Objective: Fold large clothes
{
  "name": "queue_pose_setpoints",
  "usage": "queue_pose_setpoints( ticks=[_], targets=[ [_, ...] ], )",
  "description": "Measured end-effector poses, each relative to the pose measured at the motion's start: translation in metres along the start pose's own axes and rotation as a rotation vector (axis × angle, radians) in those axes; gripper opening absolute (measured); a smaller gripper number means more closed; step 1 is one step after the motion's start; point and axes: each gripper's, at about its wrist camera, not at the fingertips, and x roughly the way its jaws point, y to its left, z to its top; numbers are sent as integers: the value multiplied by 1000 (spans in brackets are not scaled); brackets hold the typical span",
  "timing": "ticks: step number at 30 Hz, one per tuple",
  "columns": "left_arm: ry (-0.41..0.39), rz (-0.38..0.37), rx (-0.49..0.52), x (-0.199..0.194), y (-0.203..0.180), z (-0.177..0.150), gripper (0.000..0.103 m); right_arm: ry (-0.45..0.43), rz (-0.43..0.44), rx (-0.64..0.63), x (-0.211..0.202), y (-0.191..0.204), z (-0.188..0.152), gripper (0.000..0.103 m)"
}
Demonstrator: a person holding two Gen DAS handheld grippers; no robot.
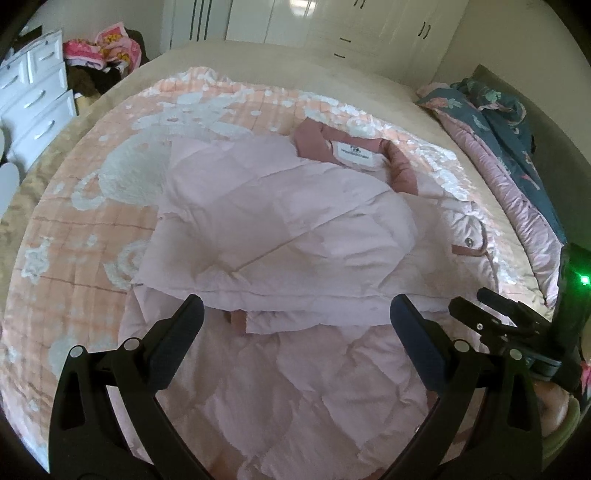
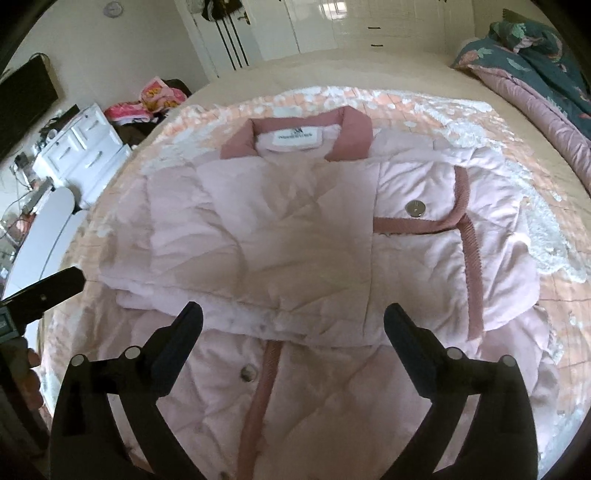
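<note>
I've got both tongs over the bed w/ the pink padded coat [image 2: 280, 236] spread below them, lying on a peach-and-white quilt [image 1: 110, 177] in the middle of the bed [image 1: 258, 66]. Left tongs [image 1: 295, 314]: jaws wide apart, nothing between them, hovering above the coat's near part. Right tongs [image 2: 293, 321]: also wide apart, empty, no pad touching fabric. From the left cam I see the right tongs' black frame at the right edge w/ a green light on.

Coat: dark pink collar [image 2: 295, 136] at the far end, white label [image 2: 295, 138] inside it. Sleeves folded across the chest, so the upper half is a stacked rectangle; its near edge sits just past the fingertips. Pocket flap w/ dark pink trim and a metal snap [image 2: 415, 208] on the right. Lower half runs toward me, front band w/ another snap [image 2: 246, 373] btwn the right tongs' arms.

Elsewhere: teal floral duvet [image 2: 535, 55] bunched at far right, white dresser [image 1: 33, 96] at left, wardrobe [image 1: 332, 22] along the far wall.
</note>
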Motion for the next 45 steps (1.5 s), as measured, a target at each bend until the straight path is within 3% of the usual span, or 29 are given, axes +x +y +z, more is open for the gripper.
queue_pose_setpoints(
  ticks=[27, 45],
  targets=[
    [-131, -27, 22, -81, -17, -8, 95, -241, 9, -2, -128, 12, -3, 99],
    [-193, -32, 47, -122, -26, -36, 95, -308, 44, -7, -182, 16, -30, 99]
  ],
)
